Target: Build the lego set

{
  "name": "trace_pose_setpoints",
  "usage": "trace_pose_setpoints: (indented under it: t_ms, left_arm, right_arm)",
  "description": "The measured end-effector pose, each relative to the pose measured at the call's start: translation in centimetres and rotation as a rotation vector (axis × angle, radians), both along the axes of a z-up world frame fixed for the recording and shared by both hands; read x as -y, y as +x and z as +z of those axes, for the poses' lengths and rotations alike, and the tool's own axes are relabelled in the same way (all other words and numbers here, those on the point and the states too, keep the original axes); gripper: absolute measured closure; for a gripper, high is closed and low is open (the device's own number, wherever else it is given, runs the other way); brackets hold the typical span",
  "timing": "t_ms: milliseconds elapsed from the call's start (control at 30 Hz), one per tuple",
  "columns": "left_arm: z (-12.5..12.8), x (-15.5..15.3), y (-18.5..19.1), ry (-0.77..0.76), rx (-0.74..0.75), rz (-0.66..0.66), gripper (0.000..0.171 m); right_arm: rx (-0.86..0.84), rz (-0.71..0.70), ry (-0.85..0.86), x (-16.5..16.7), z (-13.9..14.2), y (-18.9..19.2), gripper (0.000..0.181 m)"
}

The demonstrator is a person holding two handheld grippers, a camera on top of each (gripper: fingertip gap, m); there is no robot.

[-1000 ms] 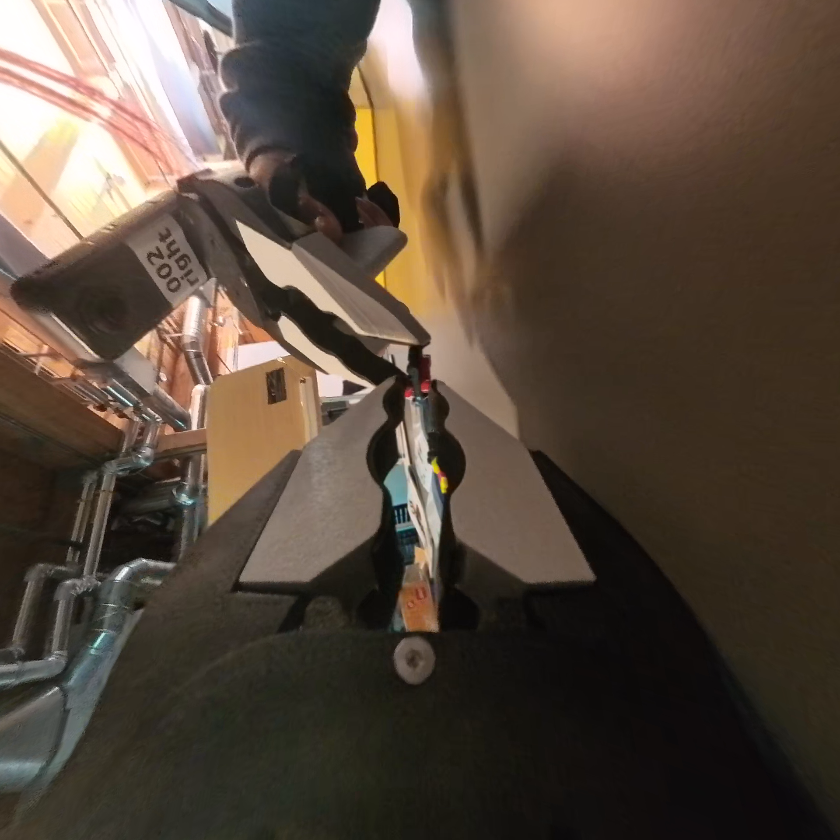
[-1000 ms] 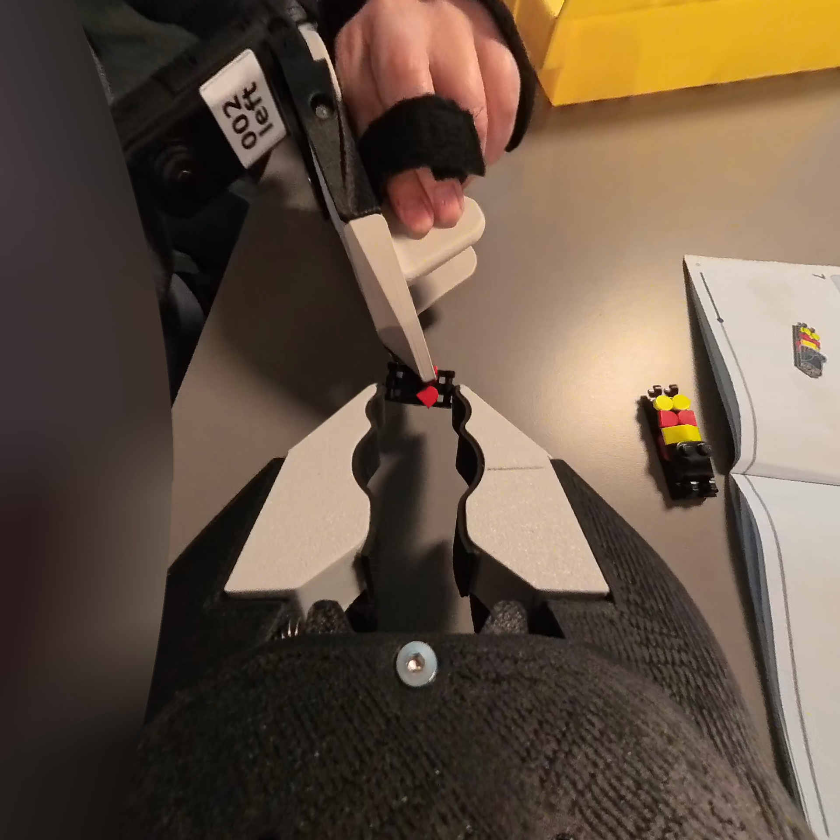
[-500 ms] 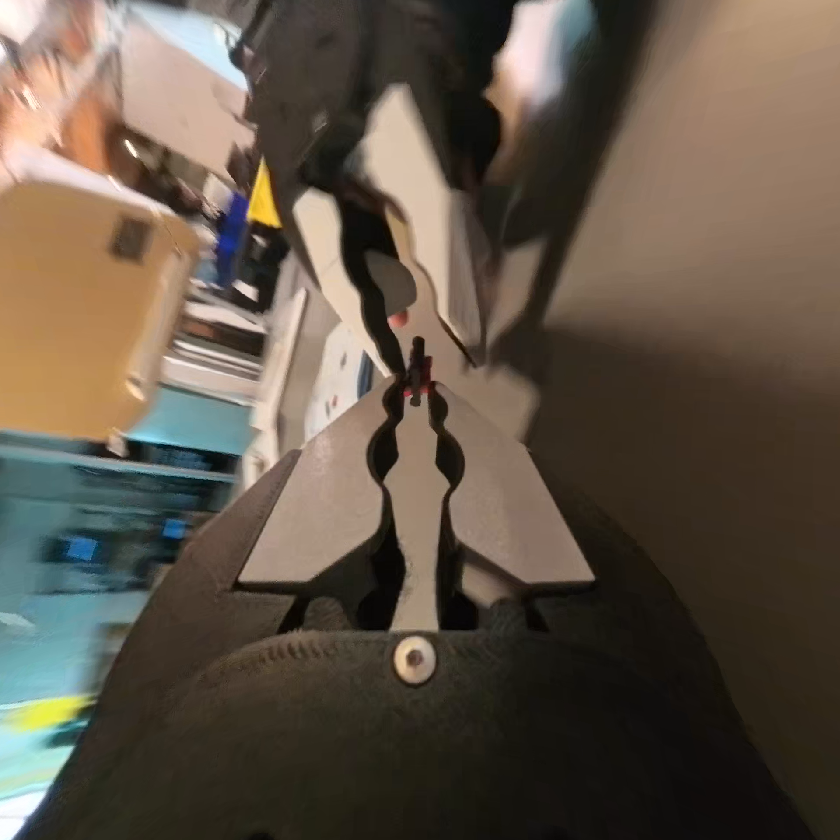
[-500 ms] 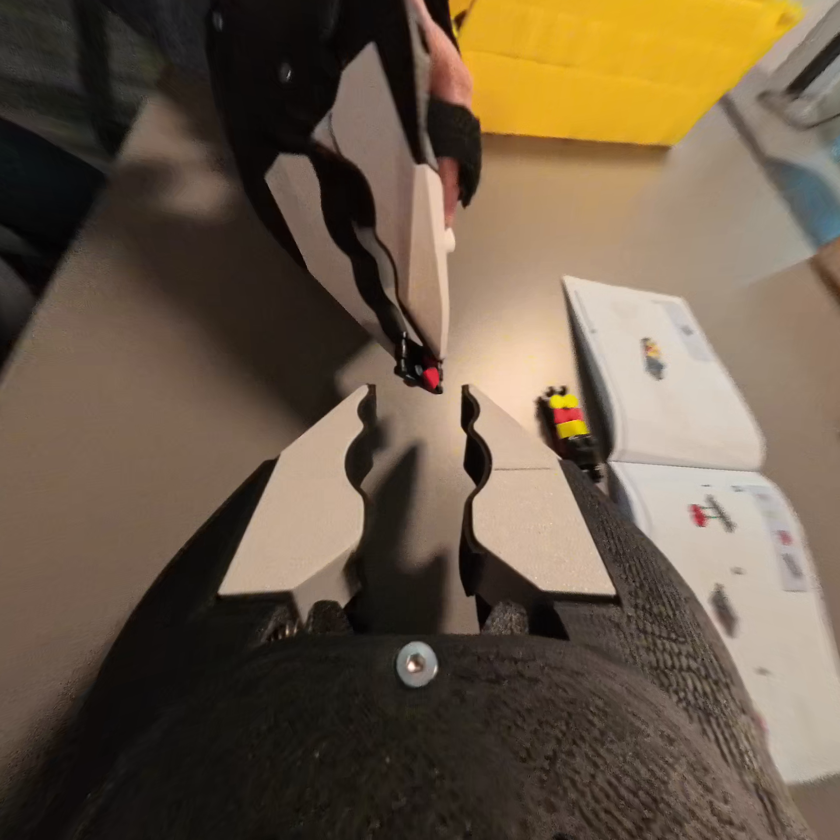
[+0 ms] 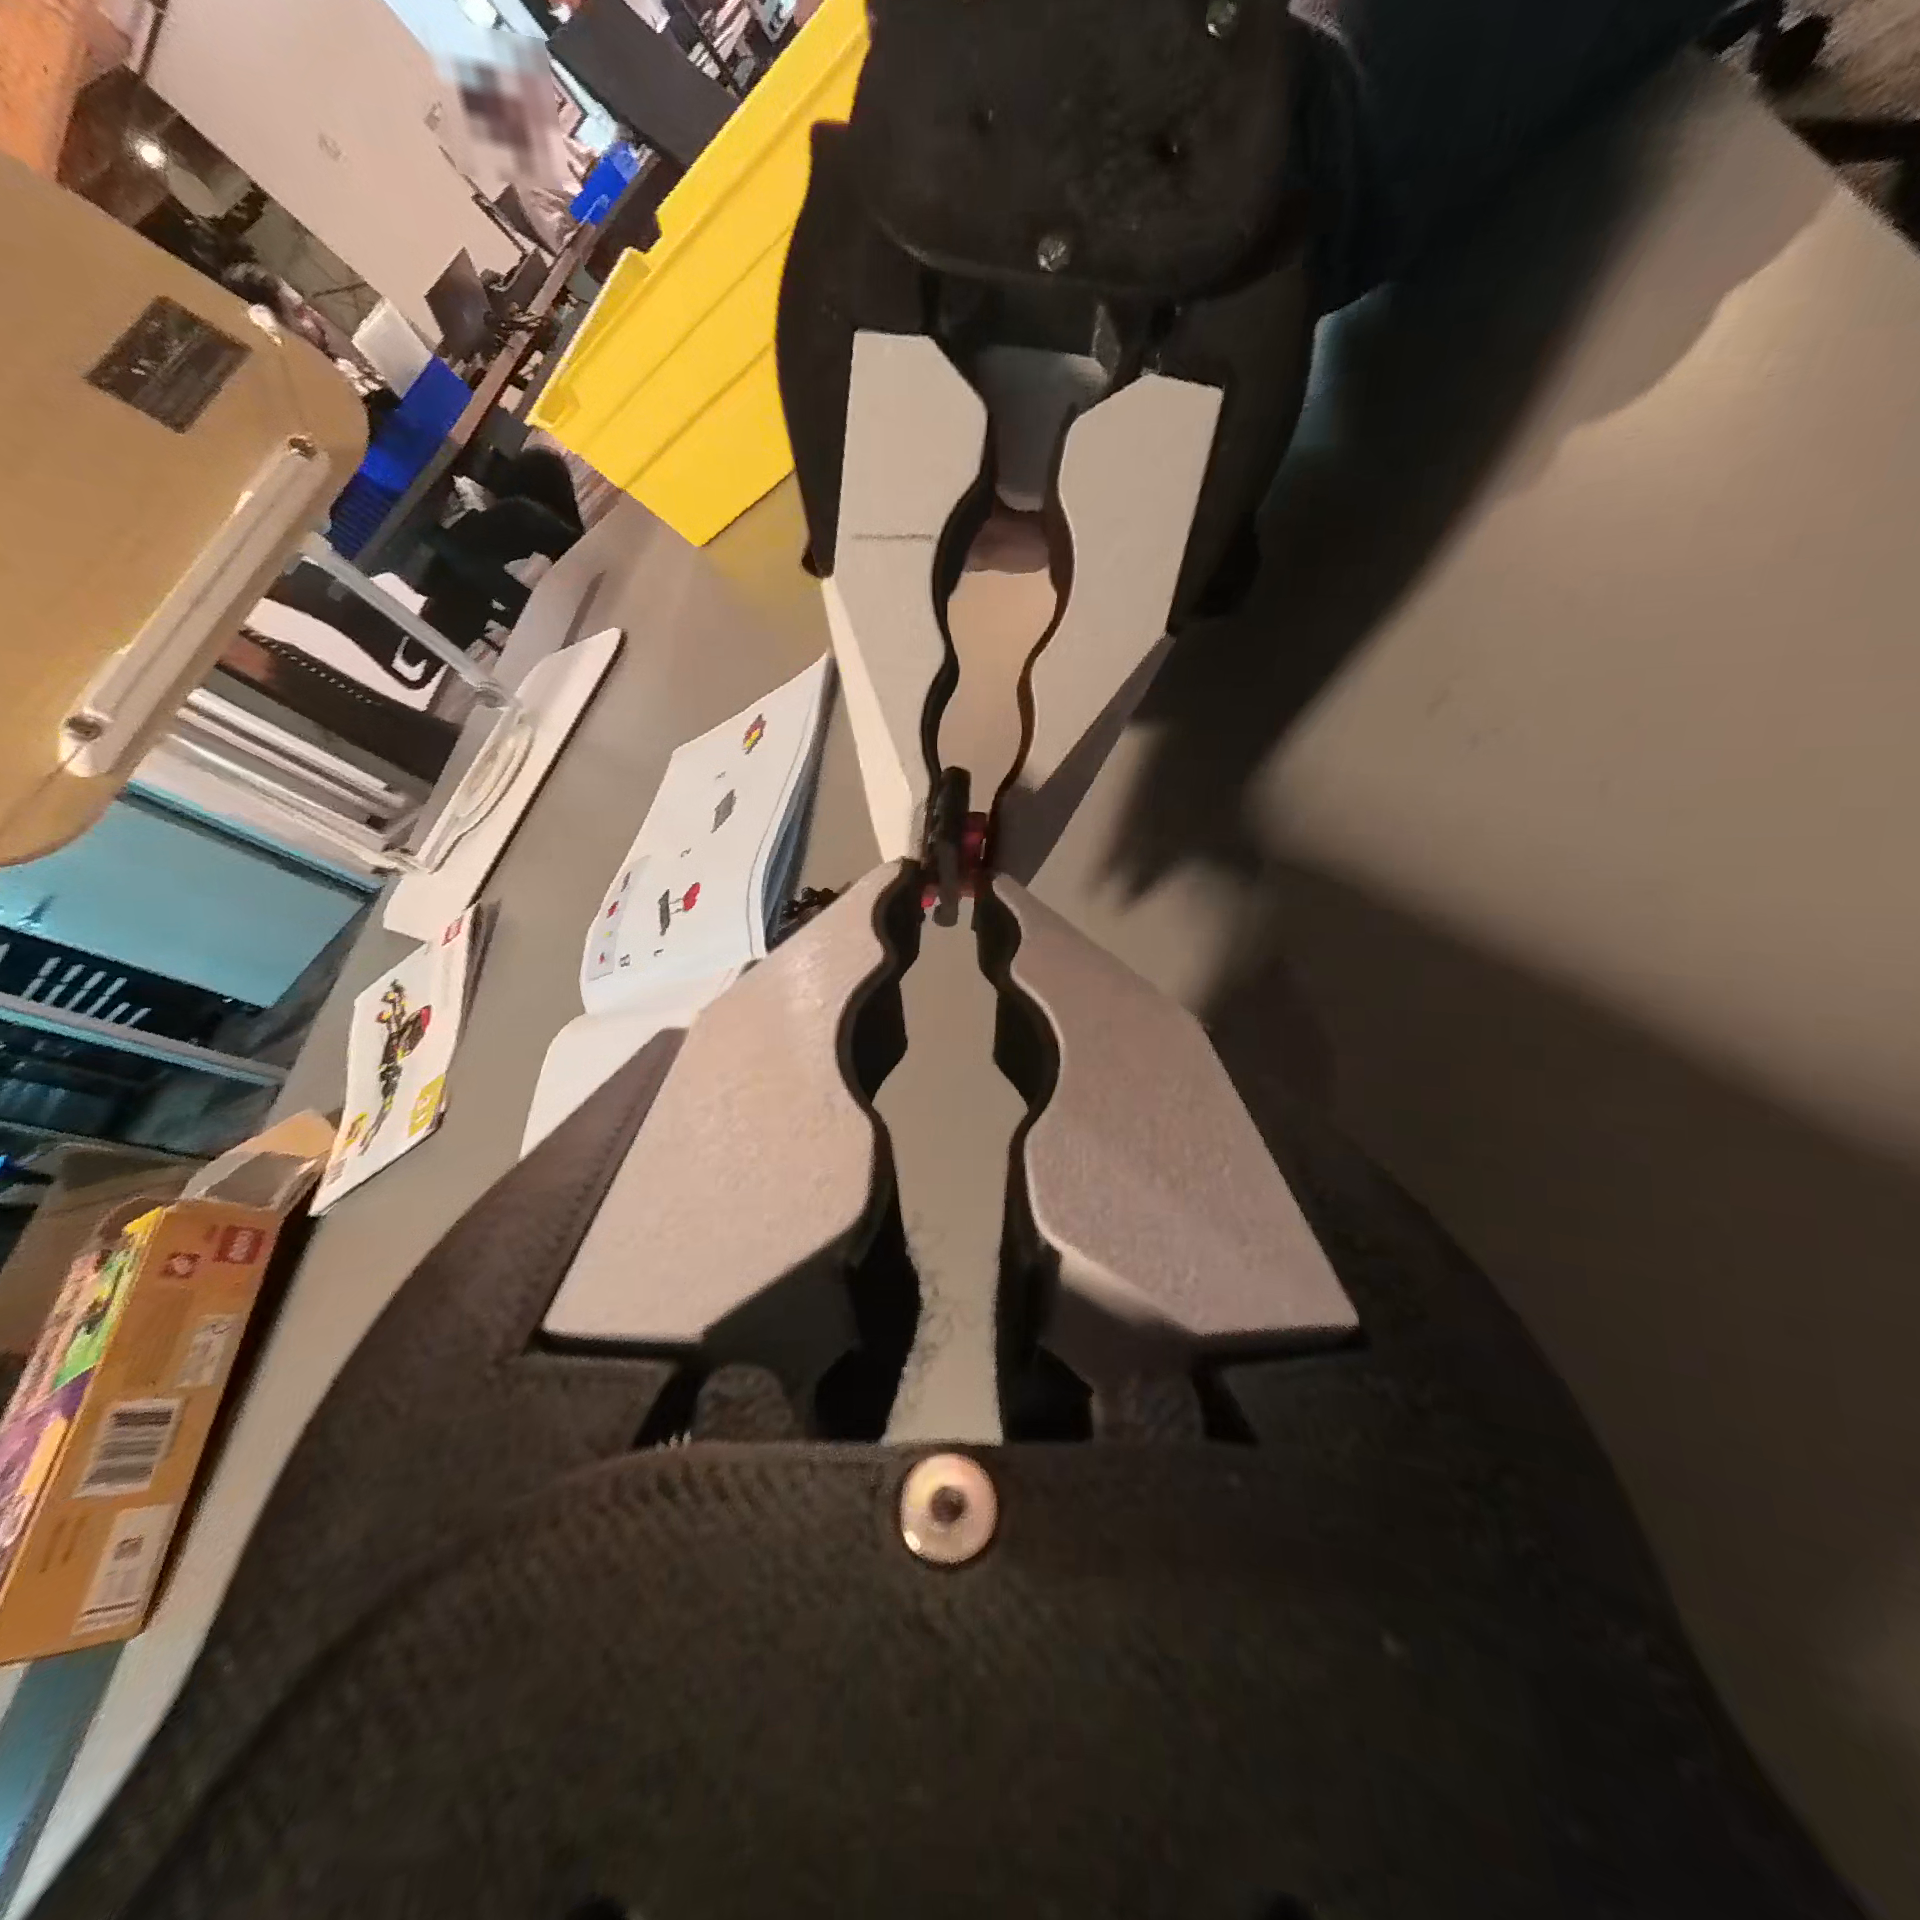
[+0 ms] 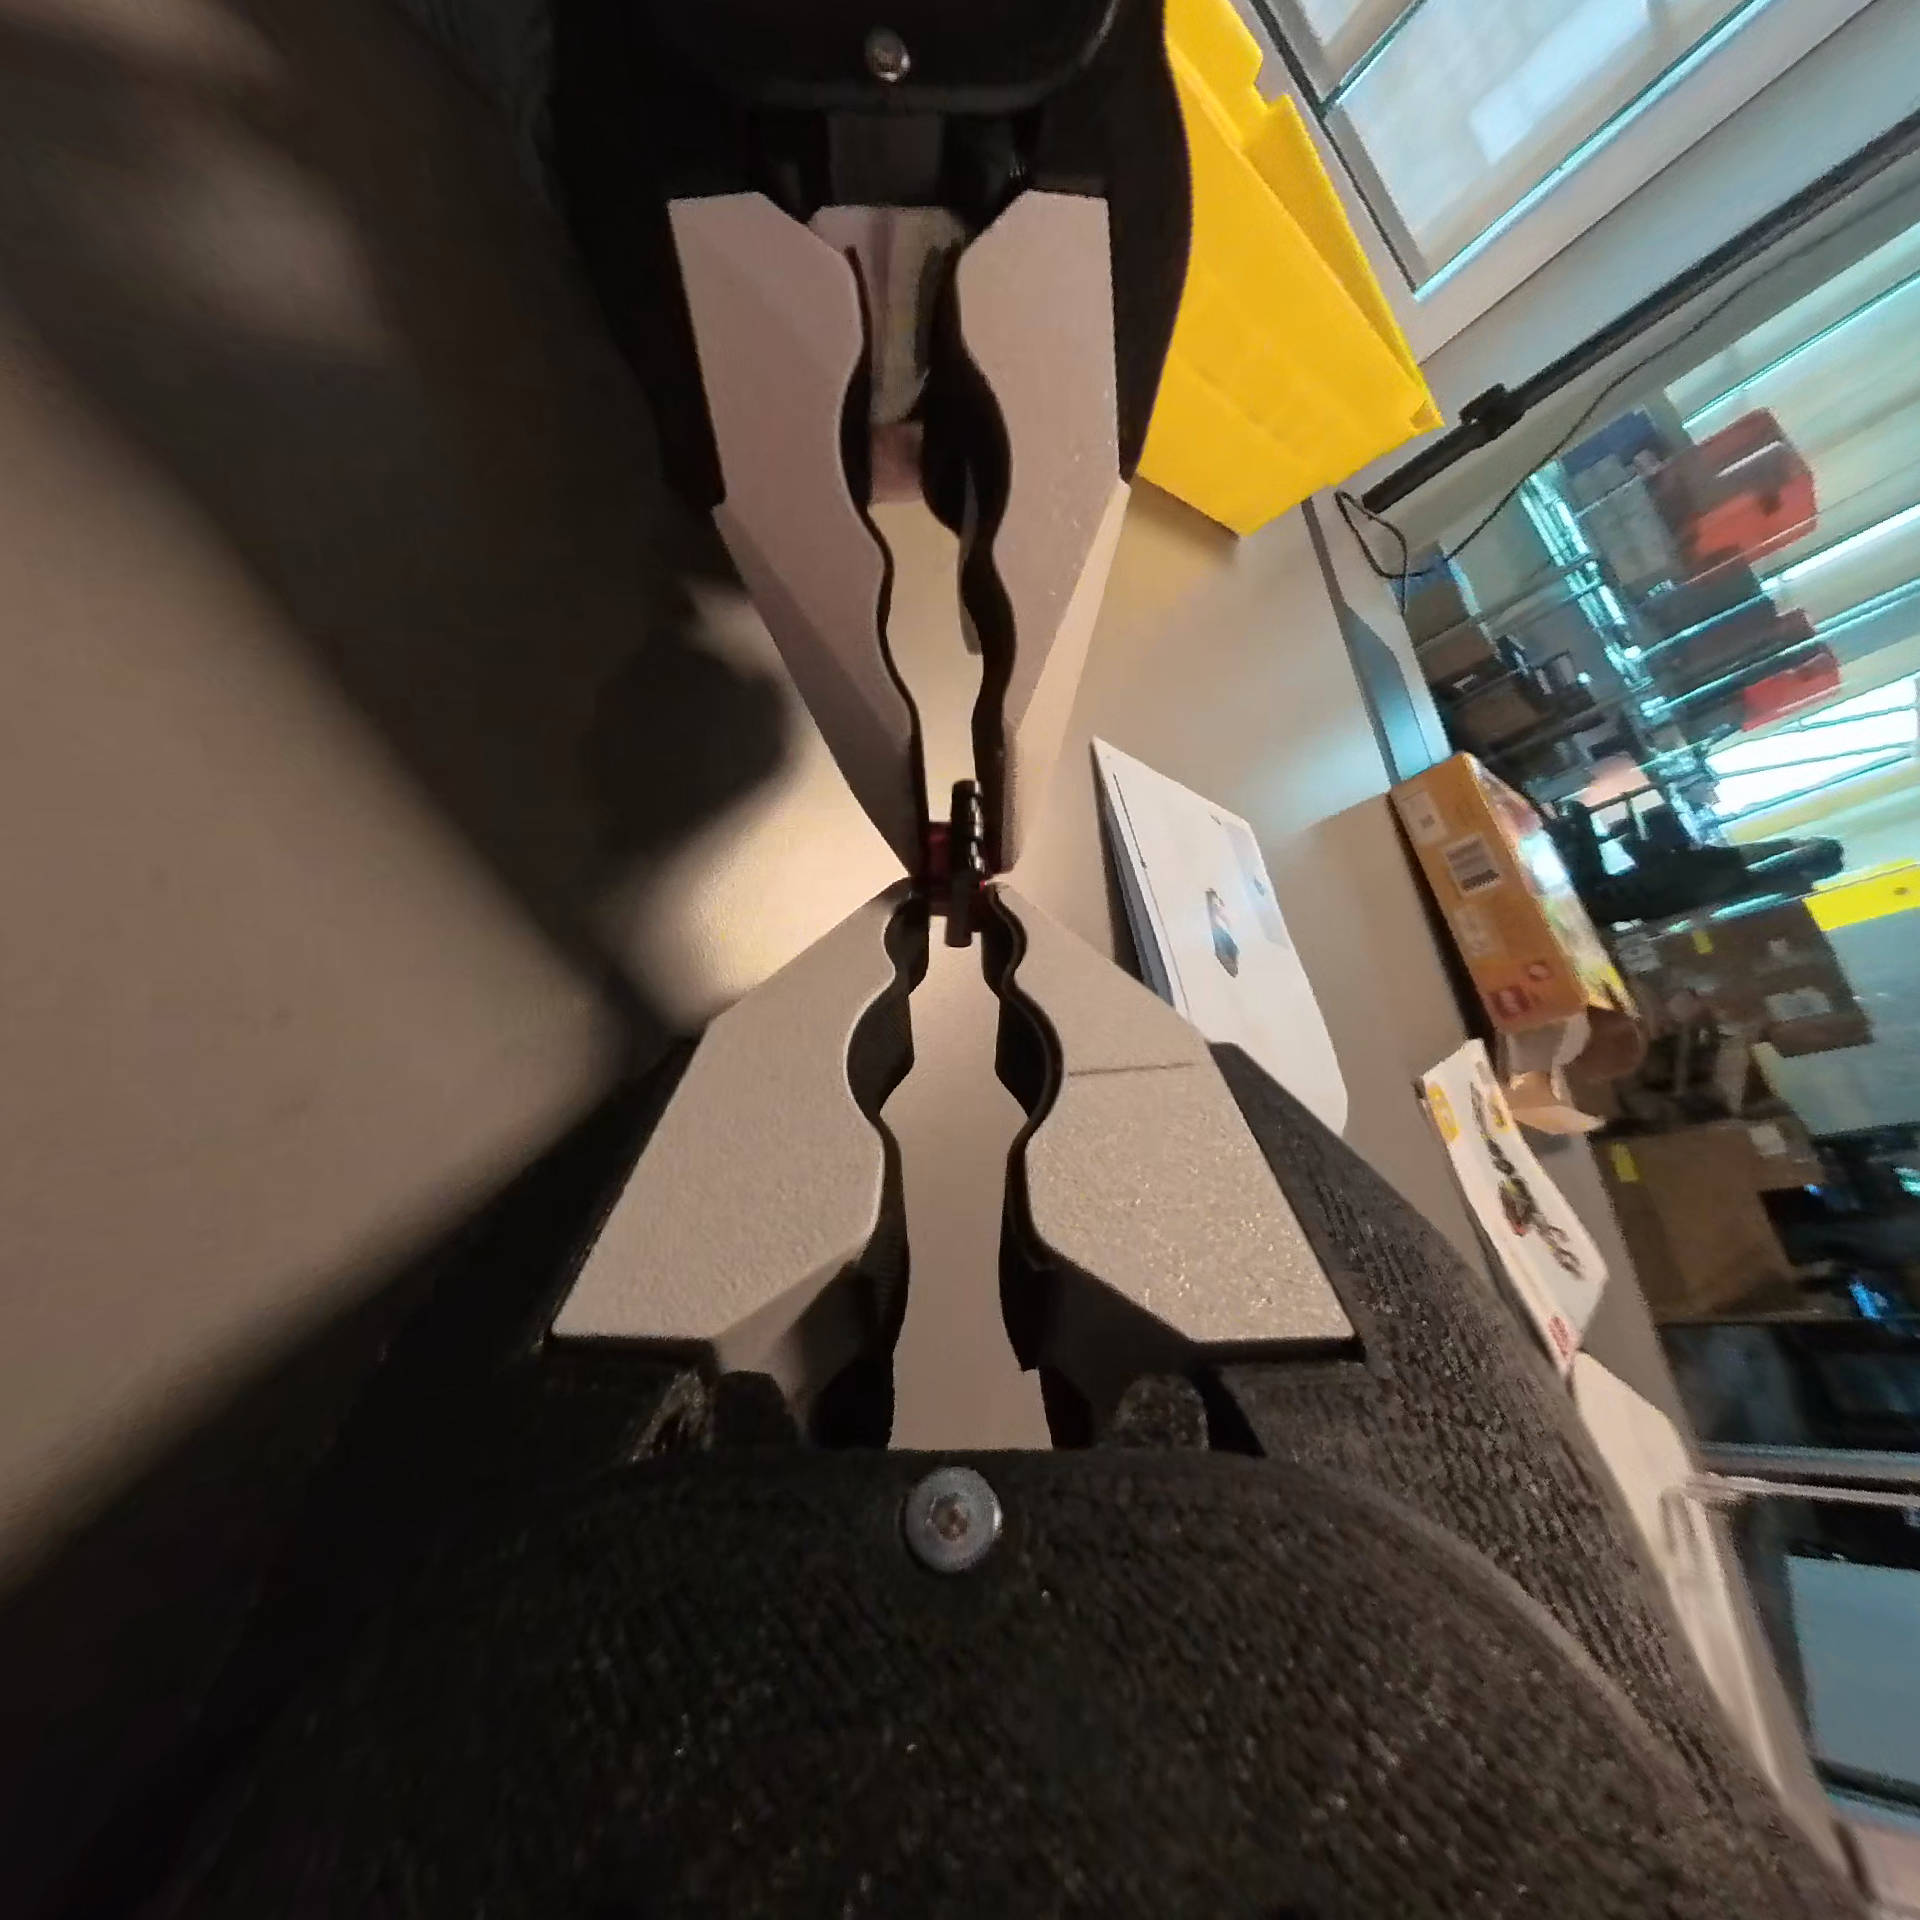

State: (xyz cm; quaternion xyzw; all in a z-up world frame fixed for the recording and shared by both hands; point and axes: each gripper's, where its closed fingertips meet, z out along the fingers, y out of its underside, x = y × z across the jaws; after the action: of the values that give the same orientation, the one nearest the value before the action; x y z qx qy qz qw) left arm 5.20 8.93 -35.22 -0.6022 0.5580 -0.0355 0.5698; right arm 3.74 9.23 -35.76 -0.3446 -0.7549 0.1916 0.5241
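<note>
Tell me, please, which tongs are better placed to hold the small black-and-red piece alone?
Probably left: the left tongs enclose most of the black-and-red piece; the right tongs pinch only its end.

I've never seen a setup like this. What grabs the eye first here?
Two grey claws meet tip to tip in mid-frame: the left claw and the right claw both pinch one tiny black-and-red lego piece above the table. Behind them sit a bright yellow bin and an open instruction booklet.
</note>
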Motion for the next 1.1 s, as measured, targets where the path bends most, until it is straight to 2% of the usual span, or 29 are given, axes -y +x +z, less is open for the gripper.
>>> trace_pose_setpoints:
  t_ms: [133, 333, 600, 900, 1100]
  left_arm:
    - [-0.1, 0.1, -0.3, -0.015, 0.003, -0.014, 0.162]
    - [0.6, 0.7, -0.3, 0.061, -0.020, -0.052, 0.162]
    - [-0.8, 2.9, -0.3, 0.019, -0.149, -0.203, 0.162]
    - [-0.4, 2.2, -0.5, 0.023, -0.143, -0.140, 0.163]
    - [-0.3, 1.7, -0.6, -0.002, -0.095, -0.114, 0.163]
  right_arm:
    - [-0.017, -0.011, 0.070, 0.1, 0.0, -0.2, 0.174]
    - [-0.067, 0.028, 0.046, 0.8, 0.7, -0.2, 0.174]
    - [-0.021, 0.161, 0.084, 3.1, -0.8, -0.2, 0.174]
    - [-0.050, 0.126, 0.004, 2.4, -0.3, -0.4, 0.173]
    - [-0.066, 0.069, -0.018, 1.5, 0.0, -0.6, 0.163]
